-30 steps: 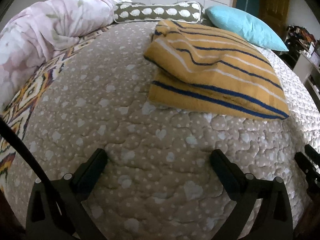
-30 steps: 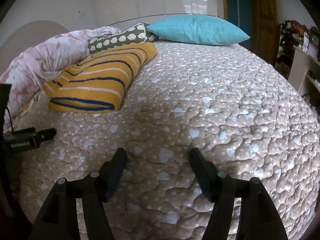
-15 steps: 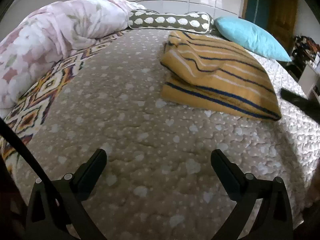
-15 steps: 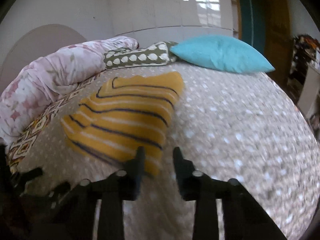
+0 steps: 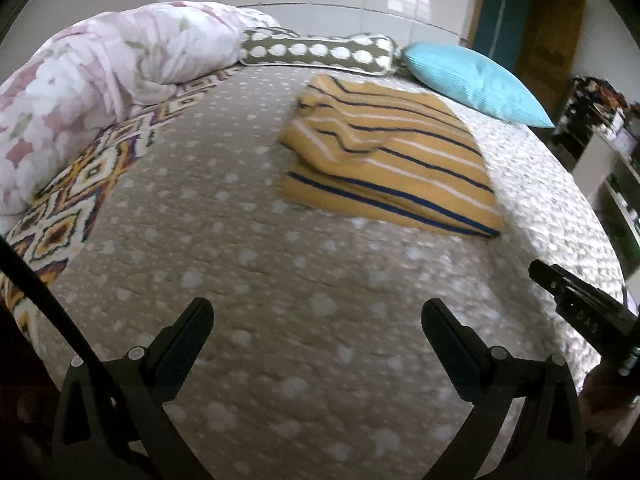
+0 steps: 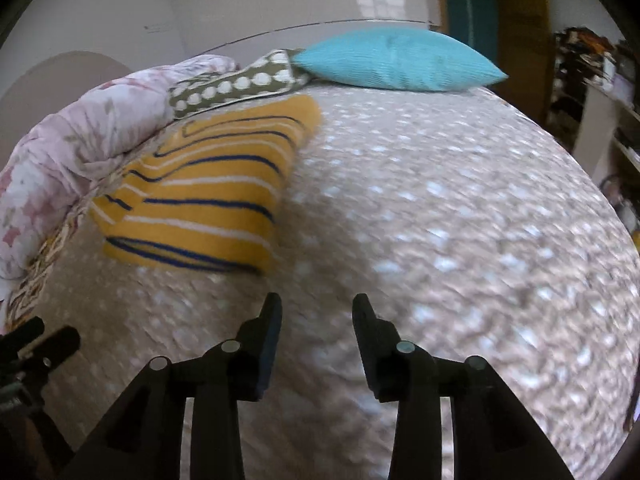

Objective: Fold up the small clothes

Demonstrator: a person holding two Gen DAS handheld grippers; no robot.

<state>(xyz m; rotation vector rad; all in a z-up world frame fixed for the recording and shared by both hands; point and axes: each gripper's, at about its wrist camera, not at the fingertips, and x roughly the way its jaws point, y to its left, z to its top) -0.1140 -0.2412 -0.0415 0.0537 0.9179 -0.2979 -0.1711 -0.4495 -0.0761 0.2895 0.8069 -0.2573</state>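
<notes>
A folded yellow garment with navy and white stripes point(image 5: 392, 160) lies on the beige dotted quilt point(image 5: 248, 272), toward the pillows; it also shows in the right wrist view point(image 6: 208, 196). My left gripper point(image 5: 316, 320) is open and empty, held above the quilt well short of the garment. My right gripper point(image 6: 316, 316) is open with a narrower gap, empty, above the quilt just in front of the garment's near right corner. The right gripper's tip shows at the right edge of the left wrist view point(image 5: 580, 312).
A pink floral duvet point(image 5: 100, 92) is bunched along the left. An olive dotted pillow point(image 5: 320, 52) and a turquoise pillow point(image 5: 476, 84) lie at the head. A patterned blanket strip point(image 5: 68, 216) runs along the left edge. Shelves point(image 6: 600, 112) stand to the right.
Both grippers have pulled back from the garment, which now looks farther away. The right gripper narrowed half a second ago and has opened a little since. The garment has not moved.
</notes>
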